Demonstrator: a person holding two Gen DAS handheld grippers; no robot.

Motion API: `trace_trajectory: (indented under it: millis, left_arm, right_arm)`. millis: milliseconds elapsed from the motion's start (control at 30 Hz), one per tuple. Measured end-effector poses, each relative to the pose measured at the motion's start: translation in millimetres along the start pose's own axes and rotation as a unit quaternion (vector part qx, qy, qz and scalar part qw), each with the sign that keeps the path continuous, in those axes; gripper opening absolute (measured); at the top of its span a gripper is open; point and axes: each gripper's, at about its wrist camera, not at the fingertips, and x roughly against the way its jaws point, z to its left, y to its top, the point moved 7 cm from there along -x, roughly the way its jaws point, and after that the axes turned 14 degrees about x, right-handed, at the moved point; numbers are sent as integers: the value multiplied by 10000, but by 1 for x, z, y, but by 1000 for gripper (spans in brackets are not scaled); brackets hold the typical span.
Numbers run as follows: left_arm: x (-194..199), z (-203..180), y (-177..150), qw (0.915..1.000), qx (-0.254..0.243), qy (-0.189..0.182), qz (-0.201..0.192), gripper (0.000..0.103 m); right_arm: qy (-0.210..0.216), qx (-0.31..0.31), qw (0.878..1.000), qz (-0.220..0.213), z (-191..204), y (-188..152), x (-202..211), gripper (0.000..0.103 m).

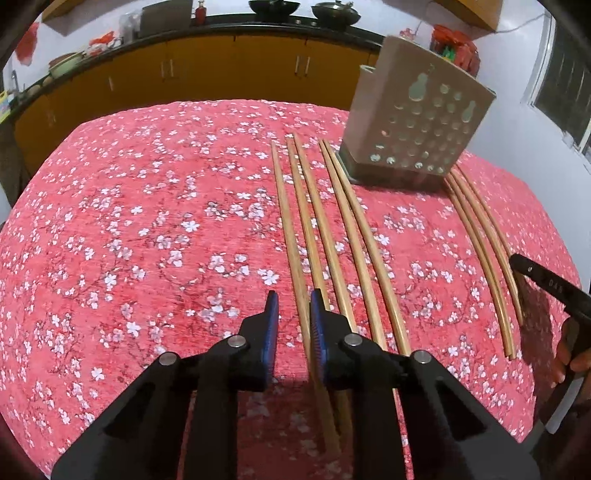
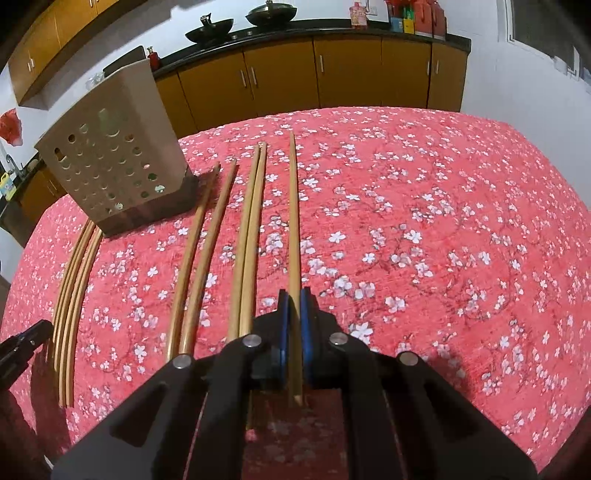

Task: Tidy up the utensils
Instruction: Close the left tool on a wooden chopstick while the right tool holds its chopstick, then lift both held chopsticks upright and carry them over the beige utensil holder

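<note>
Several wooden chopsticks lie in rows on the red floral tablecloth (image 1: 147, 221). A beige perforated utensil holder (image 1: 413, 122) stands upright at the far side; it also shows in the right wrist view (image 2: 114, 166). My left gripper (image 1: 293, 306) is open low over the cloth, and the leftmost chopstick (image 1: 291, 240) runs between its blue pads. In the right wrist view, my right gripper (image 2: 294, 306) has its pads closed against the rightmost chopstick (image 2: 293, 221). A group of three chopsticks (image 2: 74, 288) lies on the other side of the holder.
A kitchen counter with yellow cabinets (image 2: 314, 74) runs behind the table, with woks (image 2: 271, 14) and bottles on it. A window (image 1: 569, 81) is in the wall at one end. The other gripper's black body shows at a frame edge (image 1: 550, 288).
</note>
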Motion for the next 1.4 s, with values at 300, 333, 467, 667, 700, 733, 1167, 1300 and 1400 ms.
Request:
trace_trajectory:
  millis: [300,333,467,667,700,733,1167,1300,1400]
  left_arm:
    - [-20,10,27,9977,-83,619,-275,7]
    - [-23,14,33,9974,-20,660,-294,7]
    - [-27,28,47,9975,133,584,-380,7]
    - [-18,37,38,9984,193,328,-429,8]
    - [-15,39,35,9986,221,270,-410,8]
    - [-12,40,30,9986,234,237,-401,8]
    - [2,47,7,9983,111,346,-455,8]
    - [-1,41,14,9983,43,384,-440,7]
    - [0,37,23,9981,79,393,-461,7]
  right_arm:
    - [-9,110,9999,-48,2,-1,3,8]
    - [-12,102,9999,-61,1,2,1,8]
    - [-43,6,9999,-129,-8,12,-8,8]
    - [-40,5,9998,-202,-9,14,-12,8]
    - [-40,8,9998,-202,-8,13,-11,8]
    - [-43,17,9998,-200,-9,12,-11,8]
    - [-78,70,9997,-202,-9,3,-6,8]
    - [-62,75,9998,-192,-8,2,-2,8]
    - [-25,31,9993,-366,-8,7,12,8]
